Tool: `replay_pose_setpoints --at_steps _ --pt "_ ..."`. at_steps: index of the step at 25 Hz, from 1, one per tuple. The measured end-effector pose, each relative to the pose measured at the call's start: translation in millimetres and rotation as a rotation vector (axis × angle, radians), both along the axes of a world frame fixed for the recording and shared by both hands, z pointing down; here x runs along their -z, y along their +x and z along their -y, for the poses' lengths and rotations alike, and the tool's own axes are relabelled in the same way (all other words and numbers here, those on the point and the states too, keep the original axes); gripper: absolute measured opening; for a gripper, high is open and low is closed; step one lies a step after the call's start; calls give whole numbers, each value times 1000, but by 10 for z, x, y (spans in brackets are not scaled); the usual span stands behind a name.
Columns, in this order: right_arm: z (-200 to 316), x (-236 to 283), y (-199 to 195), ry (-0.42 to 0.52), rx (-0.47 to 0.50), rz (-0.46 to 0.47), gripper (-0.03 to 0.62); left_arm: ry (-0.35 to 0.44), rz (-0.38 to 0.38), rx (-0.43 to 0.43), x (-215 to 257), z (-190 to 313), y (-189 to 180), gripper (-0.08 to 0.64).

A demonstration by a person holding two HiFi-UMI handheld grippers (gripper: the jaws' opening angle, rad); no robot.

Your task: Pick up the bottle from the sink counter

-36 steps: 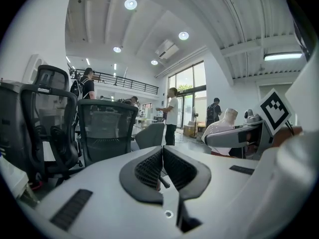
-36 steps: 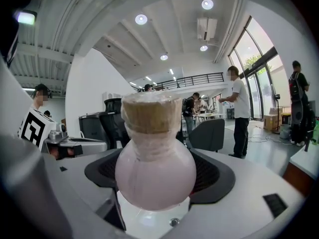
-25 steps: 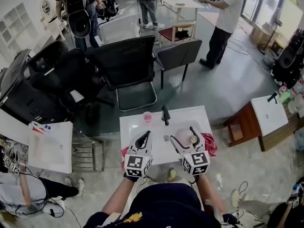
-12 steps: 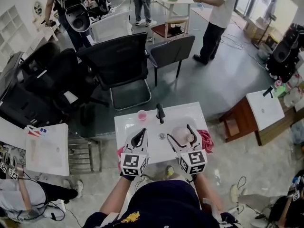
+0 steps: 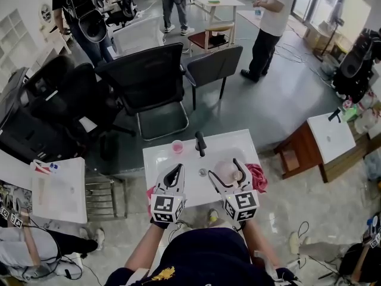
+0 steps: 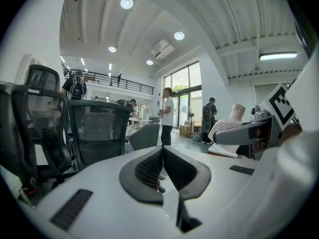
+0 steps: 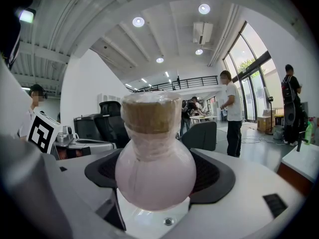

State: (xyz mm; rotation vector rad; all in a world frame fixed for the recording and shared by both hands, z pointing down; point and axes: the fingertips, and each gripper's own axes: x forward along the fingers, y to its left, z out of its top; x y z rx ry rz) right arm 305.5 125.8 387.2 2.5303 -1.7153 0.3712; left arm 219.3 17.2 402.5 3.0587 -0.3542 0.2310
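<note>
A pale pink, bulb-shaped bottle (image 7: 155, 176) with a tan, film-wrapped cap sits between the dark pads of my right gripper (image 7: 155, 156), which is shut on its round body. In the head view the bottle (image 5: 227, 172) is held in the right gripper (image 5: 223, 167) above the right side of the white sink counter (image 5: 164, 159). The left gripper (image 5: 176, 168) hovers over the counter's left part, shut and empty. In the left gripper view its pads meet at the tips (image 6: 162, 151), and the bottle (image 6: 225, 127) shows at the right.
A black faucet (image 5: 200, 143) stands at the counter's back and a small pink cup (image 5: 177, 146) to its left. A pink cloth (image 5: 258, 178) lies at the right edge. Black office chairs (image 5: 146, 82) stand beyond the counter, and people further back.
The head view has drifted a little, so the counter sits slightly lower left in the picture. The right gripper keeps the bottle; both grippers stay over the counter.
</note>
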Motion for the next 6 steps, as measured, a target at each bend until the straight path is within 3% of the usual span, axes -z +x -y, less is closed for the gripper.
replay_pose_setpoints --at_steps 6 --pt "46 16 -97 -6 3 -8 410 -6 -1 -2 -11 48 -93 20"
